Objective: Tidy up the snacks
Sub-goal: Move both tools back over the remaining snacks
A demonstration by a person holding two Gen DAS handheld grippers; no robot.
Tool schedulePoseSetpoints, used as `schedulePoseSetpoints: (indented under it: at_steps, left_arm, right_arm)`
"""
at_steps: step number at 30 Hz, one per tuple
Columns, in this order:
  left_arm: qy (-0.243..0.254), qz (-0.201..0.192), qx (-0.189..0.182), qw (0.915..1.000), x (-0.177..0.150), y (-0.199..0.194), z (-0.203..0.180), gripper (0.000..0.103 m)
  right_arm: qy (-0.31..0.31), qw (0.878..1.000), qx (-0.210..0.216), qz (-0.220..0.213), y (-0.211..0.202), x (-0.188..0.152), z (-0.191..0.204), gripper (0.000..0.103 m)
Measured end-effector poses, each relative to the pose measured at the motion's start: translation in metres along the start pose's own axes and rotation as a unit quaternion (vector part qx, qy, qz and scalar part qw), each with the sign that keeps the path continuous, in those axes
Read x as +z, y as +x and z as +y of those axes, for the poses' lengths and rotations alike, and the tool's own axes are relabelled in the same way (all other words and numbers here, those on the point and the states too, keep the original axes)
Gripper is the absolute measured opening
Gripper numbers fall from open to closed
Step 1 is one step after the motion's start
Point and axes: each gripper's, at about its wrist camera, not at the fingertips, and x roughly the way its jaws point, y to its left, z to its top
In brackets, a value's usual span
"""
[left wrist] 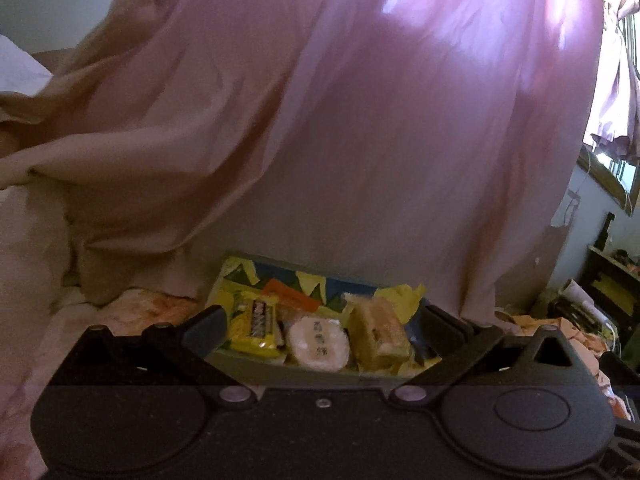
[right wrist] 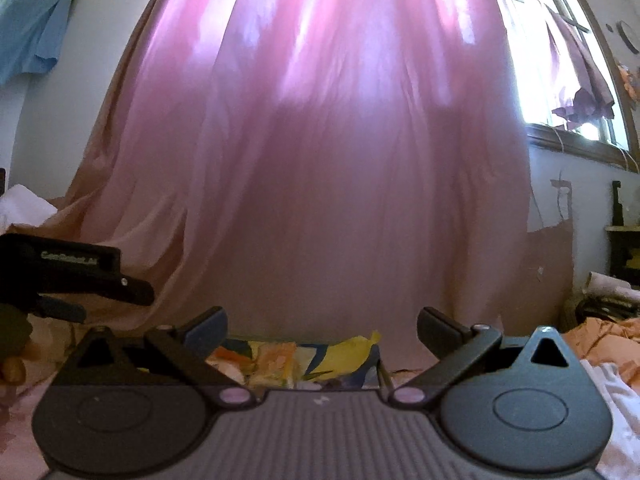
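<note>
A grey box [left wrist: 304, 372] lined with yellow and blue paper holds snacks: a yellow packet [left wrist: 256, 326], a round white cake [left wrist: 318, 342] and a tan wrapped bar [left wrist: 378, 332]. My left gripper [left wrist: 322, 326] is open and empty, held just before the box with the snacks between its fingers. My right gripper [right wrist: 322, 326] is open and empty, above the near edge of the same box [right wrist: 304, 360]. The left gripper also shows in the right wrist view [right wrist: 80, 280] at the far left.
A pink curtain [left wrist: 360, 120] hangs right behind the box. The box rests on a bed with pale floral bedding [left wrist: 132, 308]. Cluttered orange cloth and a dark shelf [left wrist: 612, 280] stand at the right. A window [right wrist: 560, 60] is at upper right.
</note>
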Motion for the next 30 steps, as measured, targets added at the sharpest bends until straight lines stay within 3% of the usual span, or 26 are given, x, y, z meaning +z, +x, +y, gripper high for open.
schedulePoseSetpoints:
  at_steps: [14, 23, 30]
  left_arm:
    - [0.019, 0.005, 0.013, 0.9997, -0.061, -0.071, 0.023, 0.102]
    - [0.044, 0.027, 0.017, 0.9985, -0.097, -0.089, 0.030, 0.102]
    - [0.042, 0.061, 0.028, 0.9969, -0.120, -0.088, 0.044, 0.102]
  right_arm:
    - [0.026, 0.998, -0.015, 0.051, -0.063, -0.034, 0.018, 0.103]
    - [0.022, 0.995, -0.009, 0.094, -0.082, -0.052, 0.024, 0.103]
    - [0.003, 0.988, 0.006, 0.157, -0.081, -0.073, 0.036, 0.103]
